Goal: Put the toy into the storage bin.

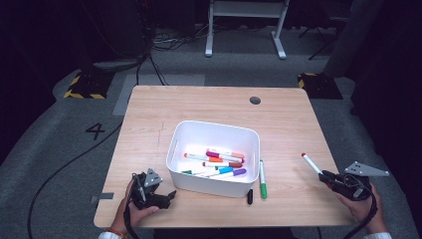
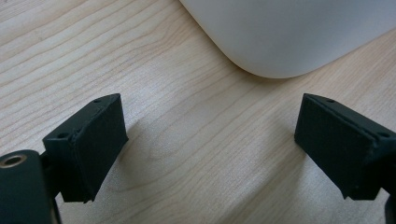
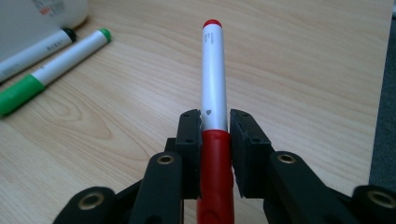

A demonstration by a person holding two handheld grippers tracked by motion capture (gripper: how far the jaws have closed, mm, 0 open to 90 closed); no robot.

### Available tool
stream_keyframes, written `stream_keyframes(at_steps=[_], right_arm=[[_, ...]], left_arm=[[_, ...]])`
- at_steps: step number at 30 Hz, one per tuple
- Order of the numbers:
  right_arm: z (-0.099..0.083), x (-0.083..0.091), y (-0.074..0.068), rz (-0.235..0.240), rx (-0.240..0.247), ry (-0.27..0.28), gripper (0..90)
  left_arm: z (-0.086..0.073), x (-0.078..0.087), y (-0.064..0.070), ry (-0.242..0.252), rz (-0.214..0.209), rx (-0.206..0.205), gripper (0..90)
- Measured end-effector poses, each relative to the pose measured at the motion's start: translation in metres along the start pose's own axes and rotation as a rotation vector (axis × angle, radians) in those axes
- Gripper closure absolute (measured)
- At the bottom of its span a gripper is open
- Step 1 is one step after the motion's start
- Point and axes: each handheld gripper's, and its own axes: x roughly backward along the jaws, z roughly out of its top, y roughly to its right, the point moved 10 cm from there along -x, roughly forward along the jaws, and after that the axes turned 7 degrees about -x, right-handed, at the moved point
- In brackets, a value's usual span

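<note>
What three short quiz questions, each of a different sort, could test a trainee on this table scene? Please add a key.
1. True or false: the right gripper is shut on the red-capped white marker.
2. The left gripper is: A) open over bare wood, B) shut on a marker, C) inside the bin.
3. Fill in: the green-capped white marker lies on the wooden table, ____ the white plastic bin.

Key: 1 true; 2 A; 3 beside (outside).

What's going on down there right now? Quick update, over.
Right gripper shut on red marker, held over the table. Left gripper open, empty, beside white bin. Green marker and a black one lie between marker and bin.
</note>
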Motion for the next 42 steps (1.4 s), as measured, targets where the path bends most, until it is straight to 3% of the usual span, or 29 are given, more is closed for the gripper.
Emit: stream_keyframes(at_steps=[13,26,36,41,42], right_arm=[[0.049,0.005,-0.037,0.067,0.085,0.076,75.1],[0.114,-0.001,-0.094,0.163,0.197,0.143,75.2],[0.156,-0.014,-0.165,0.281,0.325,0.136,75.1],[0.161,-0.023,-0.203,0.337,0.381,0.09,75.1],[0.162,-0.027,-0.209,0.345,0.417,0.091,75.1]], left_arm=[[0.0,0.0,0.0,0.0,0.0,0.001,9.2],[0.0,0.0,0.0,0.0,0.0,0.0,9.2],[0.0,0.0,0.0,-0.001,0.0,0.0,9.2],[0.0,0.0,0.0,0.0,0.0,0.0,9.2],[0.0,0.0,0.0,-0.001,-0.001,0.0,9.2]])
